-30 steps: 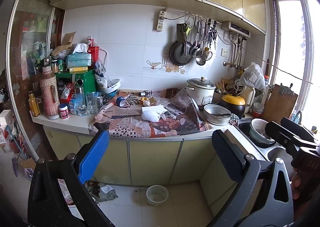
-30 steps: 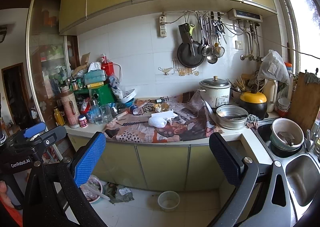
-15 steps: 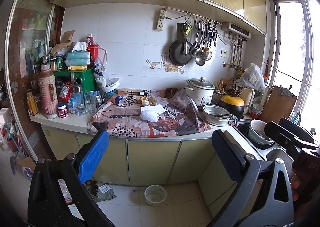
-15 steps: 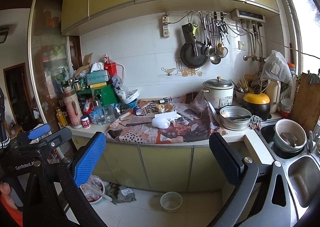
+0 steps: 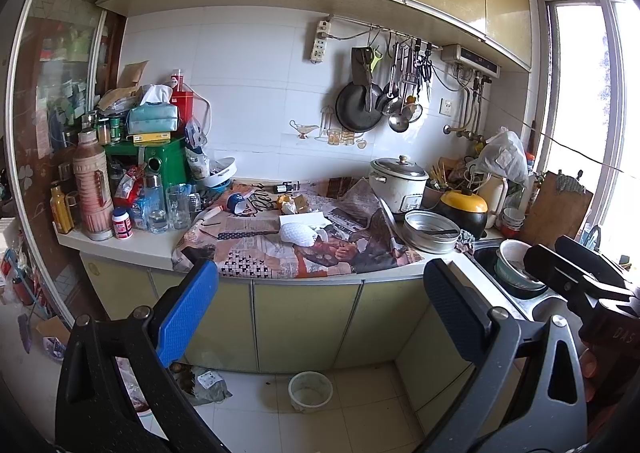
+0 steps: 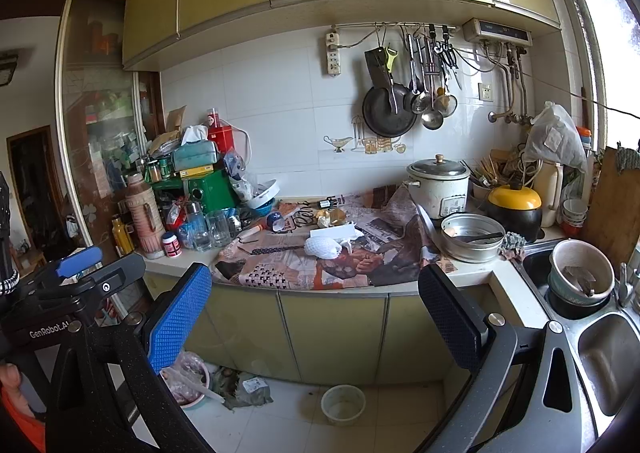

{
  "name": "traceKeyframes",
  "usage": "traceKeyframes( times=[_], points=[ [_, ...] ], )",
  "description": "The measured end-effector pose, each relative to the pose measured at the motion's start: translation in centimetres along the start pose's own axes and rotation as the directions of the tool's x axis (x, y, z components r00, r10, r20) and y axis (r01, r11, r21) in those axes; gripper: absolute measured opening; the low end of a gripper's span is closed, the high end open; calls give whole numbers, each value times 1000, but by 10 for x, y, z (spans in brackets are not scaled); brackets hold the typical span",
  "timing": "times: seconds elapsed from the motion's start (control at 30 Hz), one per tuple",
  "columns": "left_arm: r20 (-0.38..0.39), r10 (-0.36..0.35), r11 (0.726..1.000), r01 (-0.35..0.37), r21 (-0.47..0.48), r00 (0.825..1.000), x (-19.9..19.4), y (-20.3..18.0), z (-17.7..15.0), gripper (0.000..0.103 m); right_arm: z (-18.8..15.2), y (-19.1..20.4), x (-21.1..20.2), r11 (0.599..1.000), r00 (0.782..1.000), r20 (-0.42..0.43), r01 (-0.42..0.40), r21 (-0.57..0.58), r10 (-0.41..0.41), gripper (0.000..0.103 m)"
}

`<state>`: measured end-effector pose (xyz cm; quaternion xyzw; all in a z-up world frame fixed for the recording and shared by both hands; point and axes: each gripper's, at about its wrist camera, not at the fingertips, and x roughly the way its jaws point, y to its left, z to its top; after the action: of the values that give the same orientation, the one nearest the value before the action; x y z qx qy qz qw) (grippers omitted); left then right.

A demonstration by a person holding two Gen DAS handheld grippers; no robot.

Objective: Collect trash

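A: Left wrist view had shifted little since half a second before; the counter sat slightly lower in frame. The left gripper stood wide, holding nothing.

B: And the trash?

A: A white foam net wrapper lay crumpled mid-frame on the newspaper, touching a white paper box behind it.

B: Right wrist view?

A: The scene had crept closer. The right gripper gaped wide, empty. The wrapper appeared at centre; floor litter sat at lower left beside a pink bowl.
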<state>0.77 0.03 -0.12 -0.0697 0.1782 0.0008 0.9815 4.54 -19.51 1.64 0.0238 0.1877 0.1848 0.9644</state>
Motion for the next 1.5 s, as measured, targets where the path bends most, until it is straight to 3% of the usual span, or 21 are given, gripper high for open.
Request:
traceKeyframes(
  times=[0.53, 1.03, 1.23, 1.5],
  points=[
    [-17, -1, 1000, 1, 2, 1000, 12, -1, 3, 103, -2, -3, 9, 1000, 1000, -9, -9, 12, 9, 103],
    [-30, 51, 998, -52, -38, 998, 45, -19, 8, 103, -1, -45, 29, 999, 999, -29, -25, 36, 26, 103],
    [-26, 67, 996, -69, -50, 997, 75, -17, 20, 103, 3, -57, 46, 1000, 999, -32, 1, 28, -1, 103],
    [-33, 68, 997, -69, -29, 997, 147, 5, 38, 102, 15, -67, 98, 997, 998, -38, 45, 57, -43, 103]
  ],
)
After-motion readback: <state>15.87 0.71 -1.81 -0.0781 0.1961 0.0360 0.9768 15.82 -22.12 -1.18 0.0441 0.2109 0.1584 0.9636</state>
